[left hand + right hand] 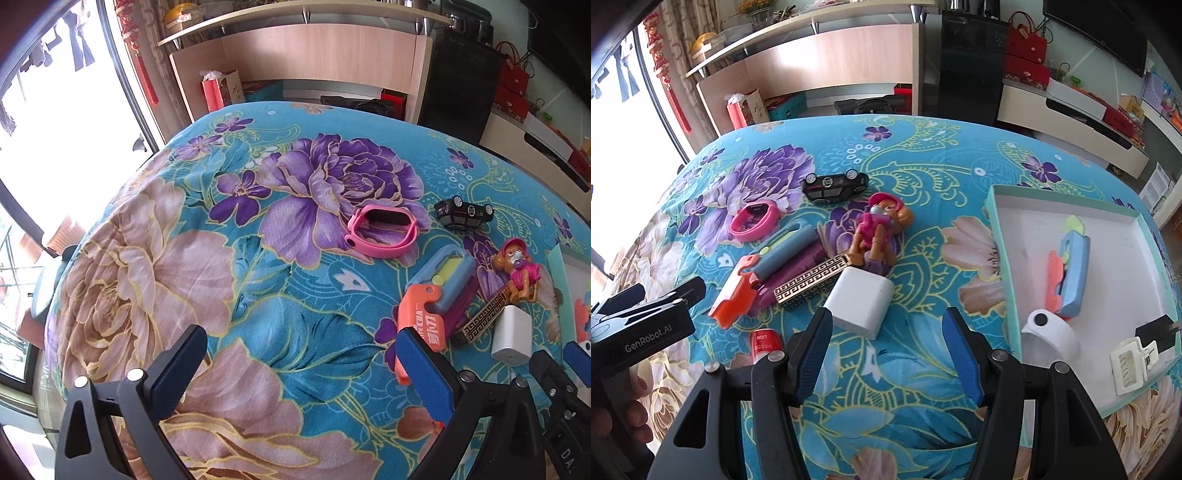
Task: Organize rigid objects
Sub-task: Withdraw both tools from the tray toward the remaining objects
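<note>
On the flowered blanket covering the counter, the sorting is judged partly done; in the pale-green tray at the right four things are already lodged: a blue-and-orange toy, a white curved band, a white clip and a small black piece at the far rim.

Left loose in a cluster beside the tray are noted: the white charger block, a gold-patterned bar, a pup figure, a second blue-and-orange toy lying over a purple piece, a pink band, a black toy car turned wheels-up, and a red tube near the camera; more is judged left than done.

The right tongs are seen open and empty, aimed down at the charger block, which lies just ahead of the tips and between their lines; no contact is seen; its long axis is read as running left-near to right-far, slightly skewed to the jaw gap, one rounded end facing the camera.

The left tongs are likewise seen open, nothing held, the right pad close by the orange end of the loose toy; contact cannot be told.
</note>
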`<state>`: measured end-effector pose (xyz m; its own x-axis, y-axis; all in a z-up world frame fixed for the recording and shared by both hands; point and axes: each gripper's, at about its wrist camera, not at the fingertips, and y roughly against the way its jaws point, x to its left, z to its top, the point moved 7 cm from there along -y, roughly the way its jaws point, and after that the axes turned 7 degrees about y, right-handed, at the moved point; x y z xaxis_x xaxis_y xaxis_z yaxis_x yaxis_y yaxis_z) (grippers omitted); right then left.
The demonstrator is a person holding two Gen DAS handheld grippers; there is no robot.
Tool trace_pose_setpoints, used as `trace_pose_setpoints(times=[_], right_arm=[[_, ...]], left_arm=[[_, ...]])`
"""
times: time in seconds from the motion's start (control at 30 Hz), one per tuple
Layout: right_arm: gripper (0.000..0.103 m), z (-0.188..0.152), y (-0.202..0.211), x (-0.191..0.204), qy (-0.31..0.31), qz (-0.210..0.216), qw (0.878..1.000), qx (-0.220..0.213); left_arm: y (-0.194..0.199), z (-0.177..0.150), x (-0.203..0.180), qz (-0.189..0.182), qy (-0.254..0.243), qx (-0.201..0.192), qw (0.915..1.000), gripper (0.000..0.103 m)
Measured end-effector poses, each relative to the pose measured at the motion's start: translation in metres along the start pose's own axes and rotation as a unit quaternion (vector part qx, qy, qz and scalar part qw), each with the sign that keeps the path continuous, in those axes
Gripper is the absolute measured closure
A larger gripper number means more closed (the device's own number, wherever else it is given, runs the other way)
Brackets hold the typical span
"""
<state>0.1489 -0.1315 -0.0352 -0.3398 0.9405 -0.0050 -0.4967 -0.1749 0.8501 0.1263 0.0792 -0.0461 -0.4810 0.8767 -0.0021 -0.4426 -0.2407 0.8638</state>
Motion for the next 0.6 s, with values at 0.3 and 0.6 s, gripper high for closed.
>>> trace_pose_setpoints(times=[0.3, 0.6], right_arm=[[0.040, -0.007, -0.013, 0.037, 0.041, 0.022, 0.998, 0.029], [0.040, -0.015, -0.020, 0.061, 0.067, 0.038, 0.996, 0.038]], left_arm=[[-0.004, 0.002, 0.022, 0.020, 0.025, 0.001, 0.9995, 0.000], [-0.011, 0.002, 0.033, 0.029, 0.040, 0.009, 0.9987, 0.000]])
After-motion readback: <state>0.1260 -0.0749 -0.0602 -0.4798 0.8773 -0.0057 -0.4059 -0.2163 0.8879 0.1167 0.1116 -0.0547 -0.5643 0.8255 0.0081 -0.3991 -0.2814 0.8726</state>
